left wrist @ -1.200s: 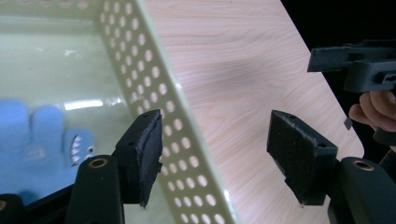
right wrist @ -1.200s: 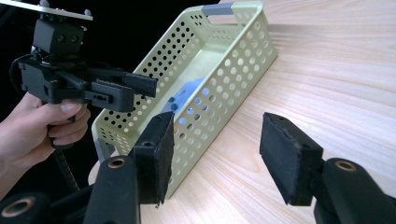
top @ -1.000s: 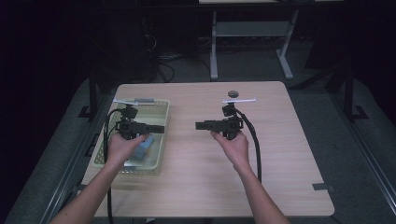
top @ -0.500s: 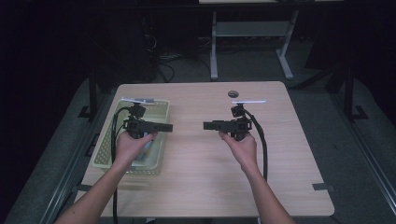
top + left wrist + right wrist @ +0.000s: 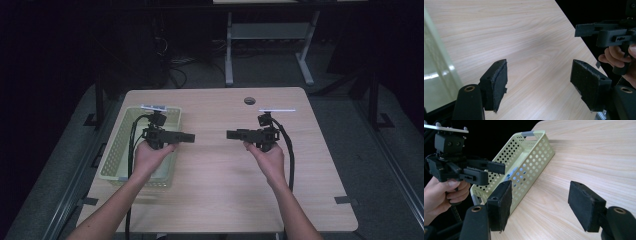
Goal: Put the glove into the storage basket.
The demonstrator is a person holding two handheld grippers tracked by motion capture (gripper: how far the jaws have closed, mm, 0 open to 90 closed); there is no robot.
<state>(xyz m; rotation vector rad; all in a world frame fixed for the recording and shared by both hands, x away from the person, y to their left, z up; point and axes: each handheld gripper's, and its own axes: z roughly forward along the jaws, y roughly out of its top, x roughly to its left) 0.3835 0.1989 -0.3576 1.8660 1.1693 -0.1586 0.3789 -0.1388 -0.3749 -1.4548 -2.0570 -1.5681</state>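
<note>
My left gripper (image 5: 188,136) hovers over the right rim of a pale green perforated basket (image 5: 114,155) and points right. My right gripper (image 5: 232,134) hovers over the middle of the table and points left, so the two face each other across a short gap. In the left gripper view the left gripper (image 5: 539,72) is open over bare wood, with the right gripper (image 5: 599,31) ahead. In the right gripper view the right gripper (image 5: 540,197) is open too, with the left gripper (image 5: 486,171) and the basket (image 5: 531,157) beyond. Both pairs of jaws have just been opening, with nothing between them.
The wooden table (image 5: 225,200) has a round cable hole (image 5: 249,100) near its far edge. Something blue (image 5: 510,175) shows through the basket's holes. A cable trails from each gripper along the forearms. A desk frame (image 5: 229,55) stands on the dark floor behind.
Both hands have shifted a little to the right while keeping the grippers facing each other. The left hand now covers the blue item seen in the basket before.
</note>
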